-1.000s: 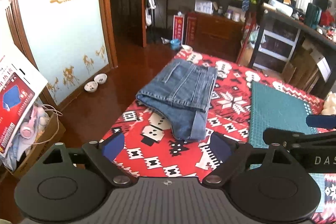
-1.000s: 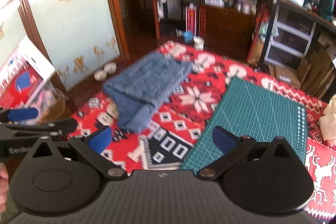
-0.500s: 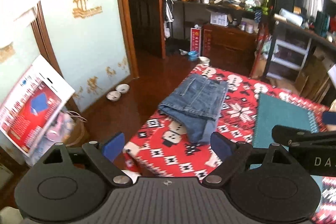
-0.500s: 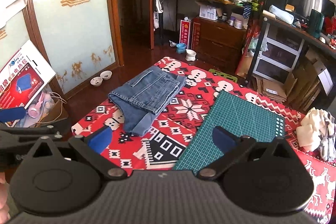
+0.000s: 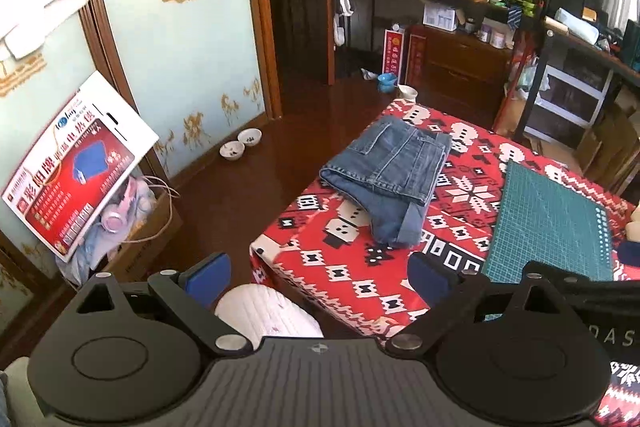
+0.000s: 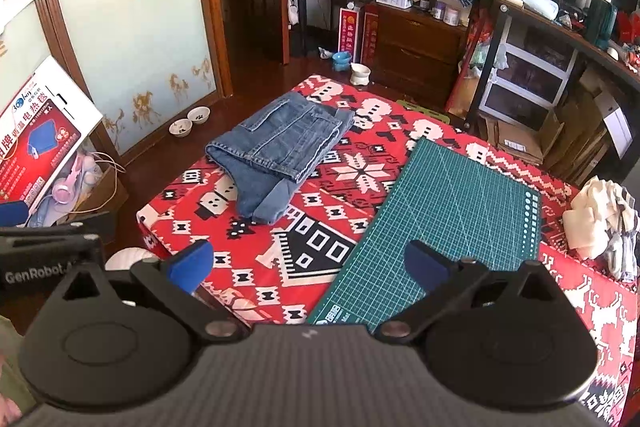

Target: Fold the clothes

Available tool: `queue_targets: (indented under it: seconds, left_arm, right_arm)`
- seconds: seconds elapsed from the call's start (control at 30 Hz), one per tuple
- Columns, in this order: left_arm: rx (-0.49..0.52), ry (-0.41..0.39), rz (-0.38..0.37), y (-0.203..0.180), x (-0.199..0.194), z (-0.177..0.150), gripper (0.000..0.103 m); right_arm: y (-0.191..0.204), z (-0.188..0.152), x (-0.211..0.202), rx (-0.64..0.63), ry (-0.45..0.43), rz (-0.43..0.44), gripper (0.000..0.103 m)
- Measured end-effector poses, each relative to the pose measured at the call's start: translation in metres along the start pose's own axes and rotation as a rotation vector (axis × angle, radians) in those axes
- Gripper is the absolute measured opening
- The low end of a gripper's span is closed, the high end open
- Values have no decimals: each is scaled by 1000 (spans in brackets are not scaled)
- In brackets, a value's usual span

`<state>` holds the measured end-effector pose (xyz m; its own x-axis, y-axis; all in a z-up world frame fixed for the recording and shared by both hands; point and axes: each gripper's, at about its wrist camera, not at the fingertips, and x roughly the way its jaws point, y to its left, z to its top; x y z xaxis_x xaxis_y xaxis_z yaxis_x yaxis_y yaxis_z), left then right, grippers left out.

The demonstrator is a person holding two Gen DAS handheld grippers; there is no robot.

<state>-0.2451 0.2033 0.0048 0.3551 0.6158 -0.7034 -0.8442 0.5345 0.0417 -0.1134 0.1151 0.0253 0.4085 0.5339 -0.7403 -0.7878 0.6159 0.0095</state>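
In the left wrist view, the left gripper (image 5: 319, 277) has its two blue pads spread wide and nothing is between them. It hangs above the near corner of the table, well apart from the jeans (image 5: 390, 181). The jeans lie folded on the red patterned tablecloth (image 5: 344, 267), near the far left edge of the table, with one cuffed leg end pointing toward the camera. To the right of the jeans lies a green cutting mat (image 5: 554, 223). At the right edge, the black body of the other gripper is partly seen. On the floor by the wall stand two small bowls (image 5: 241, 144).

In the right wrist view, the right gripper (image 6: 308, 265) is also spread wide and holds nothing. It hangs above the near edge of the table, over the tablecloth (image 6: 256, 267) and the mat (image 6: 448, 219). The jeans (image 6: 278, 155) lie further back to the left, apart from the mat. A pile of pale clothes (image 6: 600, 223) sits at the right side of the table.
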Motion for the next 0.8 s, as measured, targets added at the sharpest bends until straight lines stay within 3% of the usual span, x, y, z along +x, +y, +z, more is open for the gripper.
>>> queue_targets:
  seconds: [0.8]
  left_arm:
    - [10, 5, 19, 0, -2, 1, 96]
  right_arm:
    - [1, 0, 5, 4, 11, -8, 102]
